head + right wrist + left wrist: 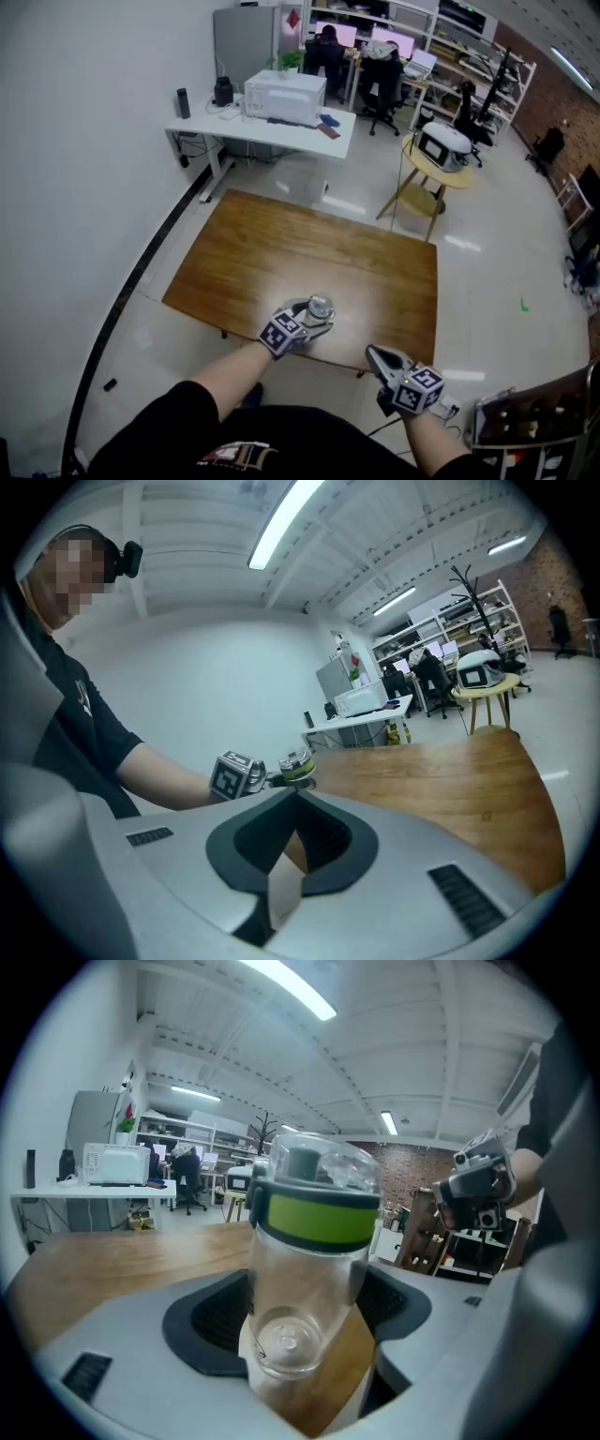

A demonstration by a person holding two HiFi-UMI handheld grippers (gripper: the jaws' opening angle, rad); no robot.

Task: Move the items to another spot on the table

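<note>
One bottle [305,1241] clamped in left gripper [317,325], right gripper [292,803] closed empty, one table [281,253]

Clear bottle [302,1274], green-band lid [314,1215], held in L gripper [300,1321], at table [281,253] near edge

Brown wooden table [281,253], glossy top, clear green-banded bottle [320,307] at its near edge

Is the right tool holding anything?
No, the right tool is shut on nothing; the clear plastic bottle with a green-banded lid sits in the left tool.
</note>
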